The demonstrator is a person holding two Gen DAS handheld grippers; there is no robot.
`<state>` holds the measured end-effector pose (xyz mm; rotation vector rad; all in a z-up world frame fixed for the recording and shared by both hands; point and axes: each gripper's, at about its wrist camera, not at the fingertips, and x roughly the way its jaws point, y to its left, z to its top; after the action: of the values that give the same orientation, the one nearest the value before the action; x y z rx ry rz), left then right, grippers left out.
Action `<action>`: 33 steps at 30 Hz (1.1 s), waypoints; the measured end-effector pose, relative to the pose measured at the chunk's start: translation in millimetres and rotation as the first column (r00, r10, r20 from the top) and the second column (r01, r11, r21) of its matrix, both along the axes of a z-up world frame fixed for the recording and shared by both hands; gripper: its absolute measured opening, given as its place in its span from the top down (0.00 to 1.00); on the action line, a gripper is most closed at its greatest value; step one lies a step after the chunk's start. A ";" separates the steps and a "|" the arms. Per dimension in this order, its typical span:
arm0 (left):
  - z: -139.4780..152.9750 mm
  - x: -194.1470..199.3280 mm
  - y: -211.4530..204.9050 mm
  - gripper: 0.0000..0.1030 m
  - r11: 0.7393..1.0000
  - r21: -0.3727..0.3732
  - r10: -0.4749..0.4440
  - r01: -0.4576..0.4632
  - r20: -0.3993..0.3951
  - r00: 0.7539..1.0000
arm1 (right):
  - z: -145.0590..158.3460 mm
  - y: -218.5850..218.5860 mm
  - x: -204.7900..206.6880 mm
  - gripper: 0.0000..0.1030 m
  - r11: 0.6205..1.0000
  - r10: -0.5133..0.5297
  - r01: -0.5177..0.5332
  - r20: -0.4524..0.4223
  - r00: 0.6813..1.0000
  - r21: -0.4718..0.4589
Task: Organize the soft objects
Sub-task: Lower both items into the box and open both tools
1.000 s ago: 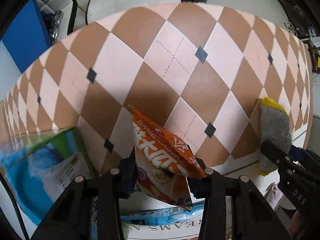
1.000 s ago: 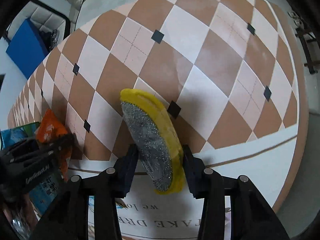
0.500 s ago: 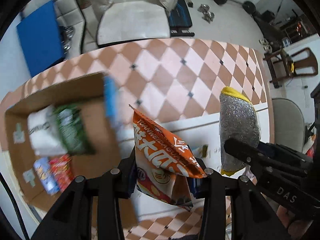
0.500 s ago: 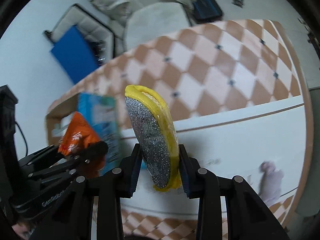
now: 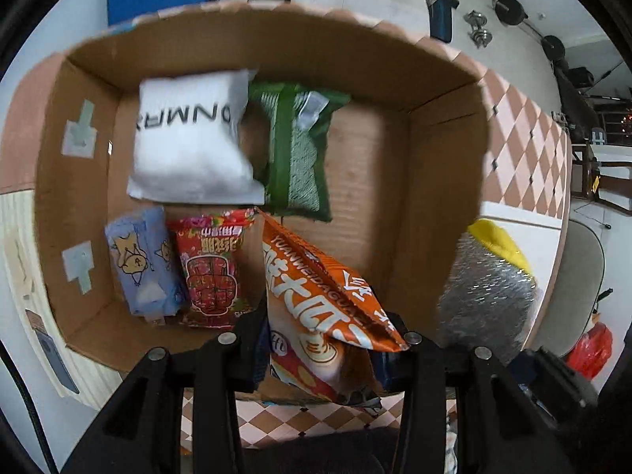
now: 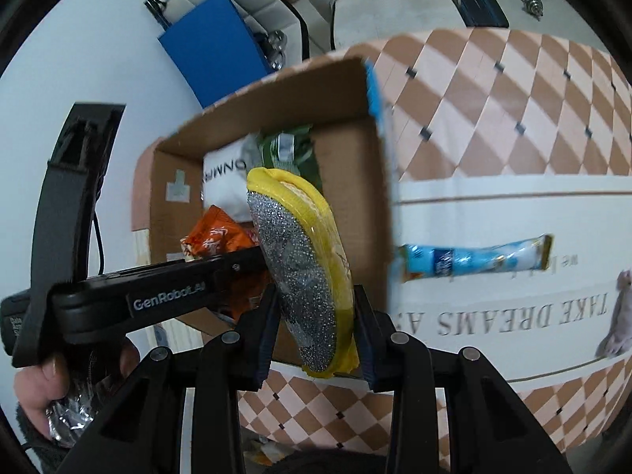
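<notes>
Soft snack bag [image 5: 316, 300] hangs pinched in my left gripper [image 5: 324, 339] above the cardboard box [image 5: 442, 181]; my right gripper [image 6: 316, 335] clamps the yellow scouring sponge [image 6: 308, 268] alongside. Crowded together, they could collide, or the sponge could miss the box.

Orange snack bag [image 5: 316, 296], crinkled, white characters on its face, held upright and tilted over the near side of the box [image 5: 442, 166]; sponge [image 6: 304, 260], yellow with a silver glitter face, held on edge above the box's right wall; box is open brown cardboard; inside it, white pouch [image 5: 189, 146] with black letters at the far left; green pack [image 5: 296, 146] just right of the pouch, partly under it; blue tissue pack [image 5: 142, 260] with cartoon animals at the near left; red packet [image 5: 213, 264] beside the tissue pack; blue wrapped bar [image 6: 474, 258] lying flat outside, right of the box.
</notes>
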<state>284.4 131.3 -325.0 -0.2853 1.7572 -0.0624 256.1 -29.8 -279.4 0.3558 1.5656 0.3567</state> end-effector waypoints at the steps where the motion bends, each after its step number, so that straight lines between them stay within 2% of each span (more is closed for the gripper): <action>1: -4.0 -0.2 0.3 0.63 1.000 -0.006 0.003 -0.004 -0.015 1.000 | -5.5 7.7 -2.3 0.64 1.000 -0.005 0.005 -0.008 1.000 -0.015; 7: -29.5 -6.0 3.7 0.61 0.996 -0.093 -0.007 -0.002 -0.099 0.995 | -28.9 15.4 -3.0 0.60 0.998 -0.032 0.028 -0.057 0.998 -0.061; 10: -35.1 -10.4 10.5 0.61 0.995 -0.095 0.014 -0.024 -0.111 0.994 | -38.3 17.3 -0.8 0.50 0.998 -0.030 0.025 -0.087 0.996 -0.064; 11: -35.5 -12.0 12.6 0.61 0.995 -0.094 0.017 -0.028 -0.115 0.993 | -40.1 17.1 -2.3 0.43 0.997 -0.030 0.024 -0.099 0.995 -0.070; 14: -31.9 -16.3 15.1 0.57 0.996 -0.085 0.016 -0.025 -0.104 0.994 | -40.9 17.7 -4.3 0.39 0.996 -0.017 0.007 -0.103 0.995 -0.092; 19: -4.0 -25.4 14.8 0.56 1.000 -0.001 -0.022 0.022 -0.011 1.000 | -32.5 14.9 -8.2 0.39 0.993 -0.013 0.002 -0.091 0.996 -0.117; 22: 22.8 -34.7 18.2 0.55 0.995 0.094 -0.045 0.036 0.091 0.995 | -19.8 14.4 -14.4 0.39 0.988 0.006 -0.014 -0.057 0.998 -0.151; 25: 54.2 -56.4 22.5 0.54 0.976 0.213 -0.078 0.032 0.211 0.974 | -3.6 11.6 -27.2 0.39 0.976 0.031 -0.029 0.006 1.000 -0.217; 27: 68.4 -72.4 21.4 0.54 0.965 0.260 -0.092 0.021 0.266 0.960 | 6.0 12.4 -38.7 0.39 0.965 0.053 -0.038 0.050 0.997 -0.260; 31: 88.3 -101.2 30.5 0.54 0.963 0.270 -0.081 -0.009 0.320 0.944 | 24.5 15.1 -60.9 0.39 0.954 0.086 -0.049 0.115 0.990 -0.296; 33: 95.7 -111.3 35.5 0.48 0.960 0.280 -0.074 -0.027 0.342 0.937 | 36.0 16.1 -71.4 0.32 0.949 0.103 -0.052 0.150 0.983 -0.311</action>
<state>173.1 166.8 -229.3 -0.0393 1.3922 0.1138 184.6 -13.7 -243.4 0.0222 1.4467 0.1932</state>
